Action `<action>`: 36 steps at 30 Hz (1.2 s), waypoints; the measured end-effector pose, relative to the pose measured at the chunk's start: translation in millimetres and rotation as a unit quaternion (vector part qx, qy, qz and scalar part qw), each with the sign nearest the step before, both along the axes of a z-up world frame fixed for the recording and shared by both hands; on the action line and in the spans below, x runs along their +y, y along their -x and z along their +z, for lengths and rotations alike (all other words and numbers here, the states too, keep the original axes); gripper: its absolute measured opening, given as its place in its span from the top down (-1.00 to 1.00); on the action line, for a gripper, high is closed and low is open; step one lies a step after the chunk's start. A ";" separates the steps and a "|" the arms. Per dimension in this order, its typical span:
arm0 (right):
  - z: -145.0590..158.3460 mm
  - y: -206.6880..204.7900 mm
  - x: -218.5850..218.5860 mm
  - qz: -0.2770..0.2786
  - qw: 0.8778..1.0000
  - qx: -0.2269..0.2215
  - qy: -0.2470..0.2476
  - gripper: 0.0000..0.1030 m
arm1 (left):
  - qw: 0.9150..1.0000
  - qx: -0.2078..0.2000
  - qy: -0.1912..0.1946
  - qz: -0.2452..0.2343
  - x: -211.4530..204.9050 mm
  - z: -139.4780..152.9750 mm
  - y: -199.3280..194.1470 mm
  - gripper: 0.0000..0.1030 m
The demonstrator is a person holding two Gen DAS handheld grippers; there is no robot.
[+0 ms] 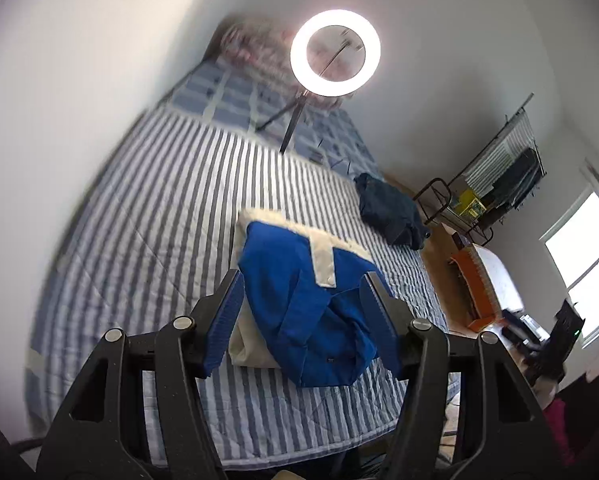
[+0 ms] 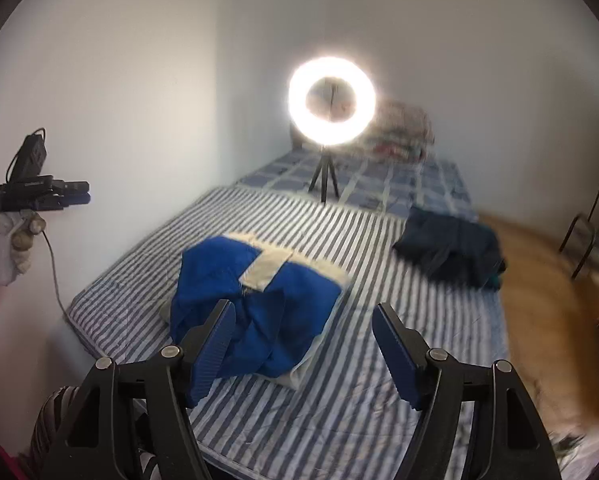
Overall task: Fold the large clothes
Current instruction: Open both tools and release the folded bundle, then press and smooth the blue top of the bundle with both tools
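Observation:
A blue garment with cream lining (image 1: 299, 312) (image 2: 259, 304) lies in a folded bundle on the striped bed cover (image 1: 159, 208) (image 2: 359, 380). My left gripper (image 1: 304, 280) hovers over it with its blue pads wide apart; the bundle shows in the gap between them, untouched. My right gripper (image 2: 304, 308) is open too, its left finger over the bundle's near edge and its right finger over bare cover. The right wrist view also shows the left gripper (image 2: 81, 197) in a gloved hand (image 2: 9, 248) at the far left.
A dark navy pile of clothes (image 1: 391, 212) (image 2: 451, 252) lies near the bed's right edge. A lit ring light on a small tripod (image 1: 335, 52) (image 2: 331, 100) stands further up the bed, before a patterned bundle. The wall runs along the left; furniture and floor lie to the right.

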State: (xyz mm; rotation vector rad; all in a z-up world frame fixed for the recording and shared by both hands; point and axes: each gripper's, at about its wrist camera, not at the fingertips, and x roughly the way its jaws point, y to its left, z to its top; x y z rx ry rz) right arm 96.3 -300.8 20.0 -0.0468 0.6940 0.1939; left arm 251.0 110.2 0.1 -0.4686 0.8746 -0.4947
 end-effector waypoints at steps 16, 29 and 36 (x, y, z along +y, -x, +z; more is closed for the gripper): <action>-179.1 -128.8 -56.1 -0.042 0.953 0.171 -0.247 -0.44 | 0.980 0.179 0.091 0.011 -63.3 -174.0 -141.1 -0.22; -205.0 -164.7 -55.4 -0.016 0.929 0.210 -0.303 0.80 | 0.985 0.156 0.077 -0.003 -95.8 -196.7 -161.8 0.86; -181.5 -155.3 -46.3 0.016 0.936 0.206 -0.286 0.99 | 0.991 0.126 0.041 -0.012 -93.8 -194.0 -117.5 0.90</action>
